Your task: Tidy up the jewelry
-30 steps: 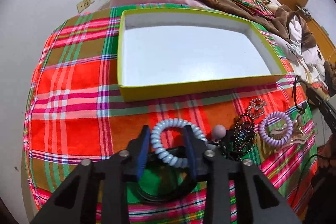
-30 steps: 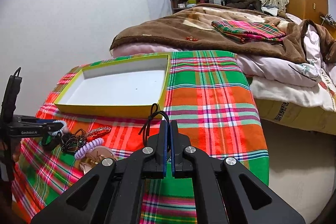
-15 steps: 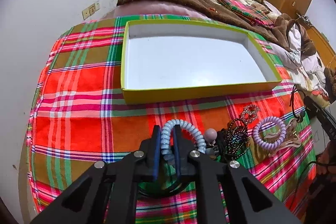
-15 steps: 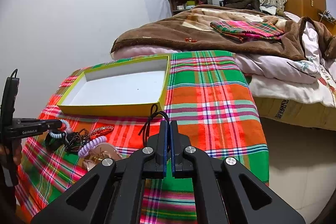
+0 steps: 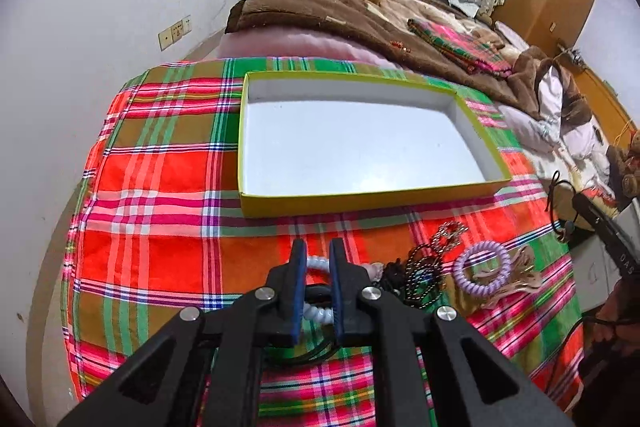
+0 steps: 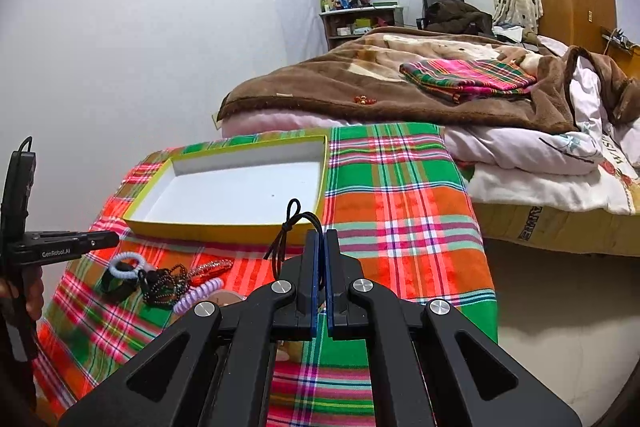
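An empty yellow-rimmed box with a white inside lies on the plaid cloth; it also shows in the right wrist view. My left gripper is shut on a pale blue spiral hair tie, lifted a little above the cloth, in front of the box. My right gripper is shut on a thin black cord hair tie, held above the cloth right of the pile. A purple spiral hair tie, a dark bead chain and a pinkish hair clip lie in a pile.
The plaid cloth covers a small table against the white wall. A bed with a brown blanket stands behind it. A black ring lies beside the pile. Floor lies to the right of the table.
My left gripper has closed on the pale blue spiral hair tie and lifted it up and back from the cloth. My right gripper has risen slightly with the black cord.
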Demonstrator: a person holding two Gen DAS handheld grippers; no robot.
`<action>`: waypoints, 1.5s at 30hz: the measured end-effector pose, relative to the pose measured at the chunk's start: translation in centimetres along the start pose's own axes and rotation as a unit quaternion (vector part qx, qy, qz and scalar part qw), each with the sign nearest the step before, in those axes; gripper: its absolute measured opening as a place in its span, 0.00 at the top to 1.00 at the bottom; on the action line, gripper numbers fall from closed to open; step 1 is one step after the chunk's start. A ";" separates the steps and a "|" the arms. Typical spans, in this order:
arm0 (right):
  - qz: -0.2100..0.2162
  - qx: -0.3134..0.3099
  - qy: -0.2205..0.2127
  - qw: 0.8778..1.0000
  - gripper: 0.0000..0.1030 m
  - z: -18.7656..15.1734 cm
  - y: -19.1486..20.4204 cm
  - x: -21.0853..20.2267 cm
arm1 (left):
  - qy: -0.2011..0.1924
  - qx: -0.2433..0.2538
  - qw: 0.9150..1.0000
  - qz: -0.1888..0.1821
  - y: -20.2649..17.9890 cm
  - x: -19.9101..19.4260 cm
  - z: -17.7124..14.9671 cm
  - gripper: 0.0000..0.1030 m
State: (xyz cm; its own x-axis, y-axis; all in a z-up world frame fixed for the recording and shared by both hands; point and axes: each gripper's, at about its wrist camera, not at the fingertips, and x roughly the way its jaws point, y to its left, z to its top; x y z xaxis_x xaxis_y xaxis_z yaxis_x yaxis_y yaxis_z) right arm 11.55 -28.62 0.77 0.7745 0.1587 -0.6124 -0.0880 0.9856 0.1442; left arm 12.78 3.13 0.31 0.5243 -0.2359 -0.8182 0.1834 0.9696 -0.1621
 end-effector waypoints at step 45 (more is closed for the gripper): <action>0.008 0.012 0.000 1.000 0.98 -0.3 0.1 0.3 | 0.074 0.014 0.996 -0.041 0.3 3.3 -0.2 0.72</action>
State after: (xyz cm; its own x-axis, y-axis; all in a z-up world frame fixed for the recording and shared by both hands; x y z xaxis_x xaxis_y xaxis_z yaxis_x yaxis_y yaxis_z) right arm 11.60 -28.43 0.39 0.7729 0.1747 -0.6101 -0.0850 0.9812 0.1733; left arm 14.41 2.67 -2.55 0.3784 -0.3003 -0.8756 0.2451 0.9447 -0.2180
